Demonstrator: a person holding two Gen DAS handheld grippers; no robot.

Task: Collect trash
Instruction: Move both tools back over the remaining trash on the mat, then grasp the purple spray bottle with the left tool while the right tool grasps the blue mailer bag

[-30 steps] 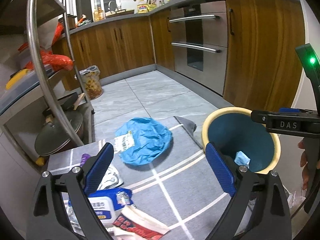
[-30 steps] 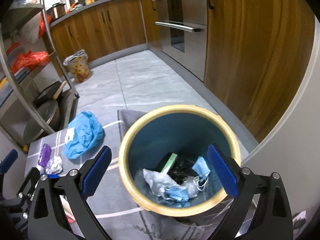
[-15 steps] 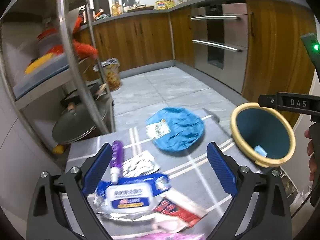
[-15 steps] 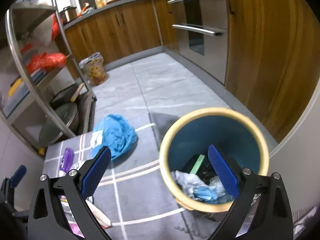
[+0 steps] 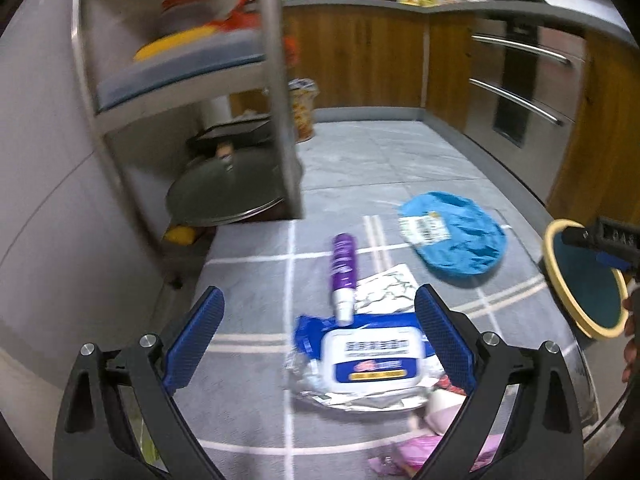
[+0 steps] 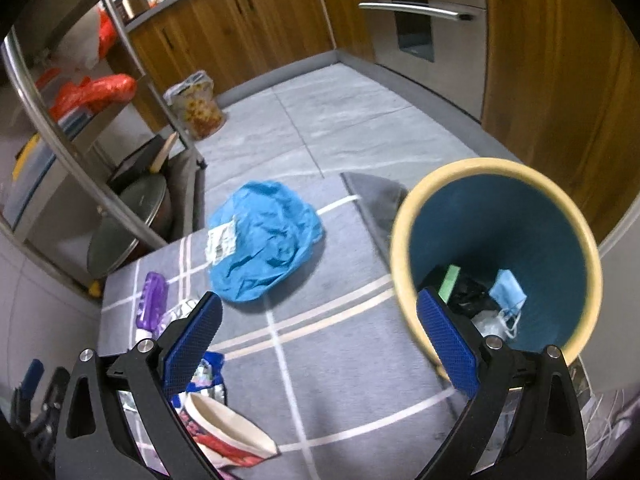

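Note:
A grey mat holds the trash. In the left wrist view my left gripper is open and empty above a white and blue wipes pack on crumpled foil, with a purple tube just beyond. A blue crumpled bag lies further right. The teal bin with a yellow rim stands at the mat's right side and holds masks and scraps. My right gripper is open and empty, between the blue bag and the bin. A red and white wrapper lies near it.
A steel shelf rack with pots and a lid stands at the mat's left edge. Wooden cabinets and an oven line the far wall. A bagged small bin stands on the tiled floor. Pink wrappers lie at the mat's near edge.
My left gripper has swung left and down, away from the bin and blue bag, over the wipes pack and purple tube. My right gripper has pulled back left from above the bin.

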